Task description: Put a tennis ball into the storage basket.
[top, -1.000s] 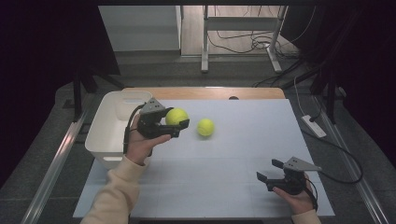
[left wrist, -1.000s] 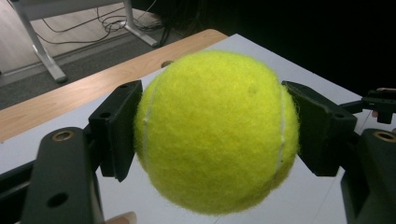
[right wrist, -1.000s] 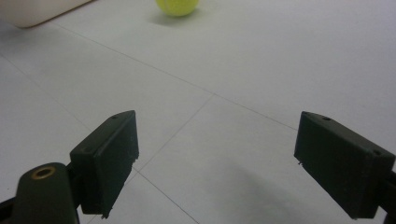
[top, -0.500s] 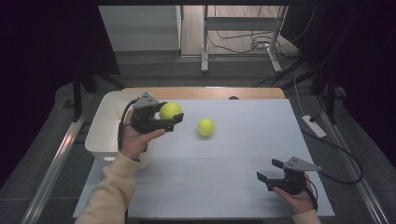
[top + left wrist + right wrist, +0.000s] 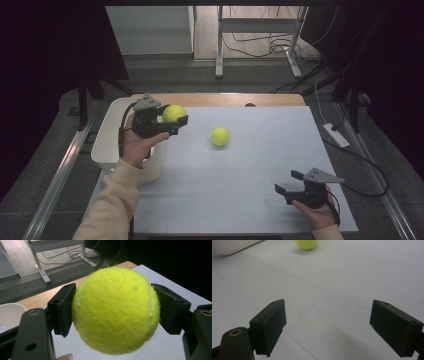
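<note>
So on the far left there's the white bin [image 5: 111, 145], and my left gripper [image 5: 172, 120] is up in the air just beside its right edge, clamped tight on a yellow tennis ball [image 5: 173, 113]. A second tennis ball [image 5: 220, 136] sits mid-table on the white mat [image 5: 240, 175]. My right gripper [image 5: 289, 183] is low near the front right corner, jaws spread wide, nothing in them.

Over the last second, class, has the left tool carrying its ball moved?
Yes. The left tool, shut on its tennis ball, has moved left and away, towards the white bin, widening its gap from the ball lying on the table.
</note>
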Tool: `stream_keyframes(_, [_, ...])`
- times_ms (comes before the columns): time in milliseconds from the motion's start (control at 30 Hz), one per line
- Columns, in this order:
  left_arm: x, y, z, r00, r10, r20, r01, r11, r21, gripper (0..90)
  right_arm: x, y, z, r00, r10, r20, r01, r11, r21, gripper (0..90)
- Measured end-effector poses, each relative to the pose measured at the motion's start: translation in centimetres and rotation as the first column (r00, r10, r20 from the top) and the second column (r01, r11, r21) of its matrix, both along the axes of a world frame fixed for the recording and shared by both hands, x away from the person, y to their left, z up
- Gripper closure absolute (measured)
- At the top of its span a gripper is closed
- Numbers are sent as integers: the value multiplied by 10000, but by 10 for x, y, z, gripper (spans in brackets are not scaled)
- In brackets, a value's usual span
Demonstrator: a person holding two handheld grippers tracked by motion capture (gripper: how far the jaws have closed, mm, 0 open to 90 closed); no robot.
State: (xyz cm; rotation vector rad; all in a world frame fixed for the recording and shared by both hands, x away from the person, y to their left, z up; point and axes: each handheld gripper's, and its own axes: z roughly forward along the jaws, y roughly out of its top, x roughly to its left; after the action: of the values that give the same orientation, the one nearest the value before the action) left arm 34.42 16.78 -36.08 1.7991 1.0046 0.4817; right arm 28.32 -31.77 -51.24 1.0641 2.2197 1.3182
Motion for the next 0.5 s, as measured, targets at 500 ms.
stream_keyframes(500, [9, 16, -1, 9984, 559, -102, -557, 9981, 251, 260, 0, 0, 0, 10000, -12, 6, 12, 10000, -11, 139])
